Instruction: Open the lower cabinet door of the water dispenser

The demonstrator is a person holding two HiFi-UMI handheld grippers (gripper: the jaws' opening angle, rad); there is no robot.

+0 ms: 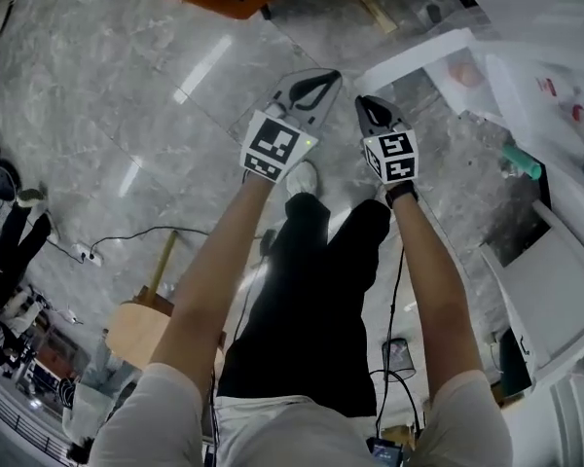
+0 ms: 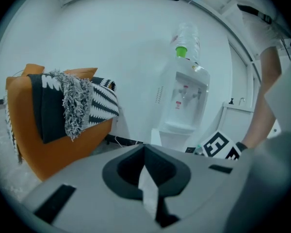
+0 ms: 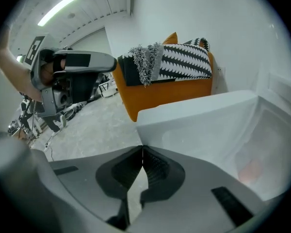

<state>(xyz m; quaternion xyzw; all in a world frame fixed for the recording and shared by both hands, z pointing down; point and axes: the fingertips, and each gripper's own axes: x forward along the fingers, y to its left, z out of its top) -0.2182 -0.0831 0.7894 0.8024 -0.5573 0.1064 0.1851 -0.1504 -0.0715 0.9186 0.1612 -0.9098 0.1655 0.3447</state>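
The white water dispenser (image 2: 184,101) stands against the wall with a clear bottle, green cap down, on top. Its lower cabinet (image 2: 160,139) is mostly hidden behind my left gripper's body. My left gripper (image 2: 144,147) is shut and empty, some way short of the dispenser. In the head view the left gripper (image 1: 331,76) and right gripper (image 1: 360,101) hang side by side over the marble floor. The right gripper (image 3: 142,147) is shut on nothing, pointing down at a white ledge (image 3: 203,120). The right gripper's marker cube (image 2: 220,147) shows low beside the dispenser.
An orange armchair (image 2: 63,120) draped with black-and-white throws stands left of the dispenser. A white counter (image 2: 237,118) stands at its right. A cable (image 1: 127,233) and a wooden stool (image 1: 141,324) lie behind me at the left. White units (image 1: 555,290) line the right side.
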